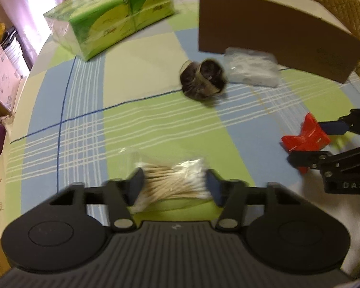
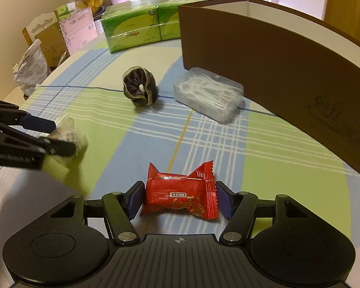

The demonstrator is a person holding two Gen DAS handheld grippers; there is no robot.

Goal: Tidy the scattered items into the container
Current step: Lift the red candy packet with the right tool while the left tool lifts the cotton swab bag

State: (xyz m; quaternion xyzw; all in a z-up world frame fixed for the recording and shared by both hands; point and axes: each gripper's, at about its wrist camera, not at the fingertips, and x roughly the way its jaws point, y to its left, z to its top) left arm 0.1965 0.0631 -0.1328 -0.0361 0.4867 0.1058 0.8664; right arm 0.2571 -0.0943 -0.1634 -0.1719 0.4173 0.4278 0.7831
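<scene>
Cotton swab bag (image 1: 172, 182) pinched crosswise in left gripper (image 1: 174, 184): light, crinkly, slippery film. Red candy packet (image 2: 180, 192) clamped midway in right gripper (image 2: 180, 198): light, crushable. Brown box (image 2: 276, 72) ahead.

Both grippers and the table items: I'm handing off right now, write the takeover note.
Left gripper: closed on the cotton swab bag.
Right gripper: fingers at both ends of the red candy; looks gripped.
Still on the tablecloth: dark hair tie and clear floss pick box, both near the brown container.
Done: none visibly in the container; its inside is hidden.
Left: drop both held items in, then fetch the other two.
</scene>
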